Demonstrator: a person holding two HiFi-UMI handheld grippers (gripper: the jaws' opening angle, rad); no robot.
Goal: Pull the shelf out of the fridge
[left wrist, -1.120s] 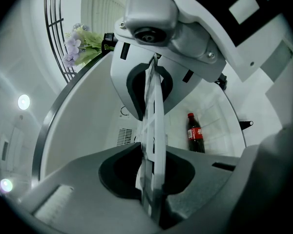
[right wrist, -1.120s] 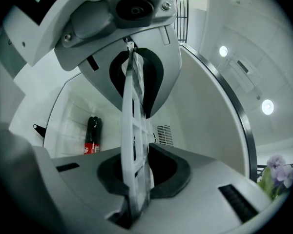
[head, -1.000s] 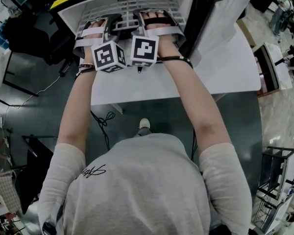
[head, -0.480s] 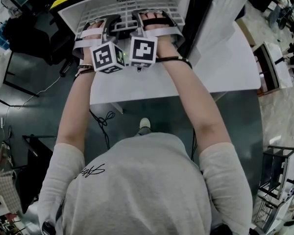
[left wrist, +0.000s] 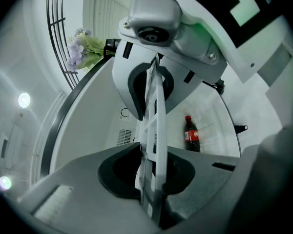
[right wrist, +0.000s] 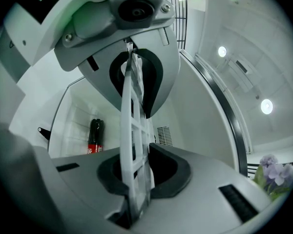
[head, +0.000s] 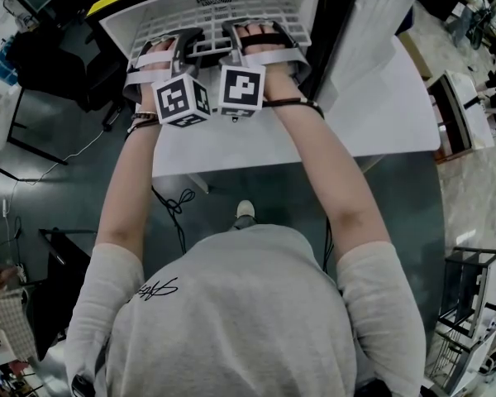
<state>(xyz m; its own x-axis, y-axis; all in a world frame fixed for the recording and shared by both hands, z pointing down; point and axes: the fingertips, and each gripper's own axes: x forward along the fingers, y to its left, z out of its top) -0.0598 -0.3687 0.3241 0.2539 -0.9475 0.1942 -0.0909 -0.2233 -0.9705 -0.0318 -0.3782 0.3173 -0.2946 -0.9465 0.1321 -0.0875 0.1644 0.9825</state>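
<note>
A dark grey floor (head: pixel 58 180) spreads under a white tabletop (head: pixel 388 114), and a black cable (head: pixel 175 205) lies looped on it near the tabletop's leg. A black frame rack (head: pixel 471 288) stands at the right edge. Round ceiling lights (right wrist: pixel 266 106) glow overhead. Purple flowers (left wrist: pixel 78 48) sit beside a black wire grid (left wrist: pixel 51 13).
</note>
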